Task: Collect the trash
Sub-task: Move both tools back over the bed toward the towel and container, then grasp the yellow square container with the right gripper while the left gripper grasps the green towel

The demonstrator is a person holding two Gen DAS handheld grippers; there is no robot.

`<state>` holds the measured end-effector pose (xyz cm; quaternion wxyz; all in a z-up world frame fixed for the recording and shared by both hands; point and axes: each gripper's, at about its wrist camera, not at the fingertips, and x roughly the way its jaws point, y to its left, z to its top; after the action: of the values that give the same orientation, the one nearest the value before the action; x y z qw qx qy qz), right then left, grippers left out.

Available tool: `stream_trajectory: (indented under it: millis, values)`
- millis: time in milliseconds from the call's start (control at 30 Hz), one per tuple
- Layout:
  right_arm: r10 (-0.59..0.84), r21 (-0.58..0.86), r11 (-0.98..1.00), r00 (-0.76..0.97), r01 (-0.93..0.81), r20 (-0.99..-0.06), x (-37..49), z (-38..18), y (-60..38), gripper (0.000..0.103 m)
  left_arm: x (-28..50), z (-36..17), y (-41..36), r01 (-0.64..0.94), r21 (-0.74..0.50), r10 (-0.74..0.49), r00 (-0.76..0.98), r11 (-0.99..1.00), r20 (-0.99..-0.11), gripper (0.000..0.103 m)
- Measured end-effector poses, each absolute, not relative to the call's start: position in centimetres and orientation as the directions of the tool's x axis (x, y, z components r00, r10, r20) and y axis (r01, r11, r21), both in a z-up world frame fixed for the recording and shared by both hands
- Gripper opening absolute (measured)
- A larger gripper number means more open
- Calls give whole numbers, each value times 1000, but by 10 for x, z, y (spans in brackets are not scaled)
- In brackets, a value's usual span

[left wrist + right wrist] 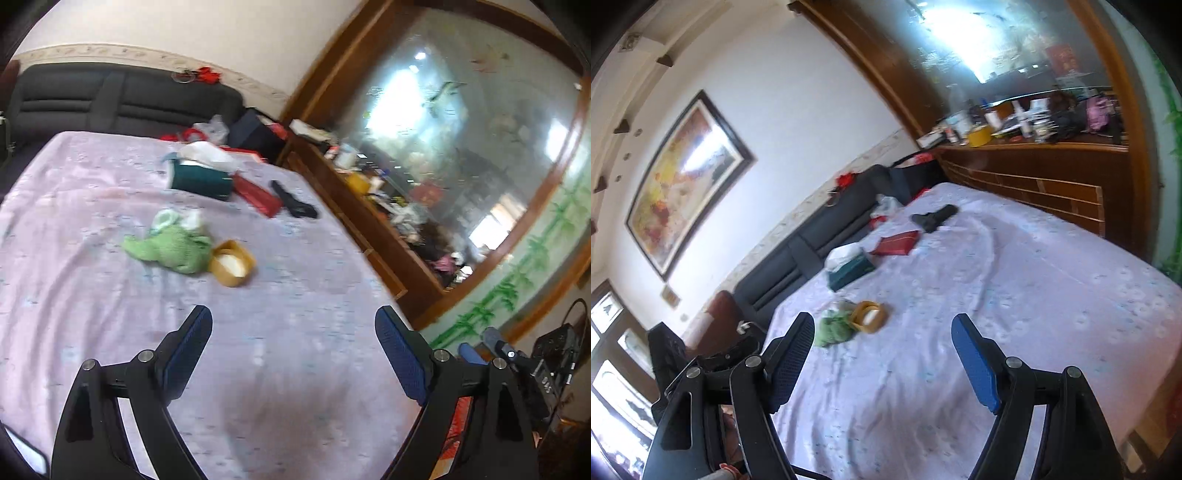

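Green crumpled trash lies ahead of both spread, empty grippers.

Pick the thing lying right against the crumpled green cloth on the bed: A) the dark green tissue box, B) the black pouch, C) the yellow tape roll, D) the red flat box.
C: the yellow tape roll touches the edge of the green cloth on the bed, while the other three lie apart, further toward the headboard.
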<state>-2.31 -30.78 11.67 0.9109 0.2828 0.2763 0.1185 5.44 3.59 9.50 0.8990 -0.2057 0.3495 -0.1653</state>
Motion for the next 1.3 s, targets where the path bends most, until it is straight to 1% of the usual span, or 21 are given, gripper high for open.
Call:
stream_trajectory:
  millis: [167,300,500,600,733,833,900,933,967,1000,1033,1067,1100,1133,1167,1200,1300]
  values:
    - [447,606,789,774,-105,-448,6,101,-285,81,73,82,60,72,-498,-400,699,864,-593,89]
    - [524,629,763,712,-149,-467,38,85,-261,81,106,66,80,-12,-504,-364,677,864,-640,89]
    - [609,656,730,619,-192,-497,110,50,-221,81,162,33,95,-111,-538,-367,617,836,-697,88]
    - [663,692,694,549,-197,-509,148,27,-207,81,185,18,98,-160,-533,-342,609,831,-716,88]
    - [642,621,747,499,-238,-582,203,3,-185,81,213,-4,97,-221,-541,-338,577,812,-744,88]
    - [646,603,755,456,-258,-612,238,-11,-175,81,229,-13,90,-239,-503,-293,581,830,-760,88]
    - [622,557,781,438,-282,-649,259,-17,-164,81,239,-22,88,-247,-511,-308,562,824,-768,88]
    - [596,521,802,438,-292,-673,268,-21,-158,81,244,-27,87,-259,-511,-309,551,820,-775,86]
    - [608,524,794,408,-309,-681,278,-27,-151,81,247,-31,87,-270,-511,-311,541,816,-781,78]
    - [618,533,786,382,-314,-687,287,-35,-147,81,249,-34,88,-276,-510,-310,536,814,-785,68]
    - [619,537,785,377,-308,-688,290,-39,-147,81,251,-37,90,-288,-506,-305,530,813,-791,63]
    - [632,546,775,363,-319,-685,292,-42,-143,82,253,-40,92,-301,-496,-294,523,814,-800,53]
    - [641,543,765,331,-346,-692,293,-45,-138,83,254,-42,94,-304,-497,-297,518,813,-802,48]
    - [639,529,763,306,-372,-705,293,-47,-132,84,253,-43,96,-304,-509,-310,517,805,-798,46]
    - [631,511,764,295,-394,-717,291,-48,-126,86,250,-44,100,-308,-529,-325,522,791,-789,39]
    - [619,485,766,284,-421,-732,288,-48,-121,88,247,-42,102,-309,-536,-328,528,786,-784,36]
    - [554,385,789,283,-479,-783,276,-48,-105,88,233,-36,109,-316,-523,-297,549,791,-781,33]
